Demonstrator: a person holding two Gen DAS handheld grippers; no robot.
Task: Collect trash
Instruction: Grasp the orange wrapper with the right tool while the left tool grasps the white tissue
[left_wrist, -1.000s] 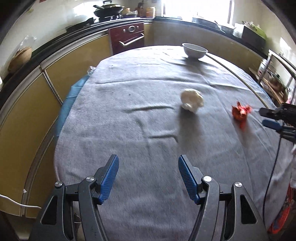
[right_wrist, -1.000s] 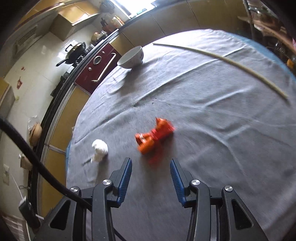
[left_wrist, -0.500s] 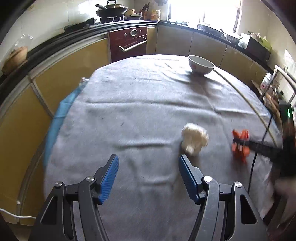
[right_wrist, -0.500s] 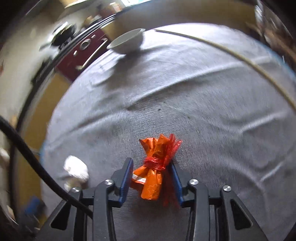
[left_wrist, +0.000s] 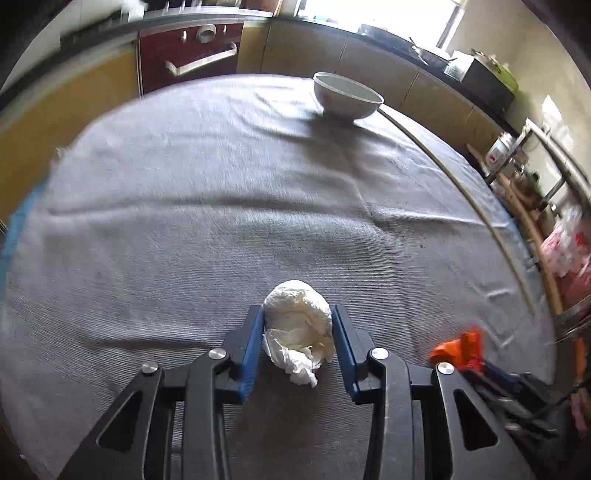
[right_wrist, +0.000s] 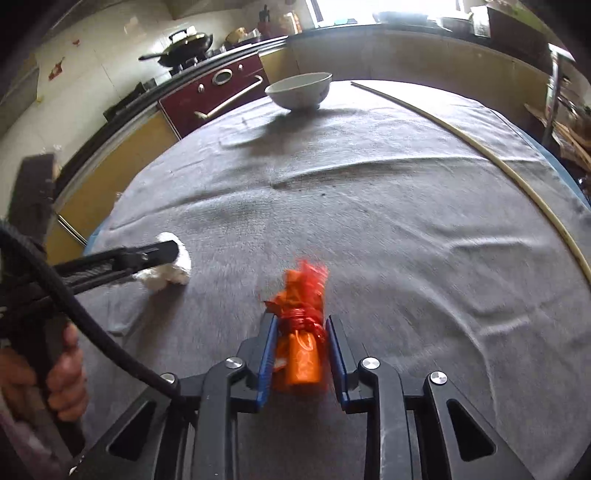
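Observation:
A crumpled white paper wad (left_wrist: 297, 325) lies on the grey tablecloth (left_wrist: 221, 206). My left gripper (left_wrist: 297, 317) has its blue pads on both sides of the wad and is shut on it. An orange-red plastic wrapper (right_wrist: 301, 332) sits between the pads of my right gripper (right_wrist: 301, 325), which is shut on it. In the right wrist view the left gripper (right_wrist: 162, 254) shows at the left with the wad (right_wrist: 170, 271). In the left wrist view the wrapper (left_wrist: 461, 349) shows at the lower right.
A white bowl (left_wrist: 347, 96) stands at the far side of the table, also in the right wrist view (right_wrist: 299, 90). A thin pale stick (right_wrist: 480, 155) lies along the right side. Kitchen cabinets and a dark red oven (left_wrist: 188, 55) stand behind the table.
Both grippers have moved forward and closed: the left one onto the white wad, the right one onto the orange wrapper.

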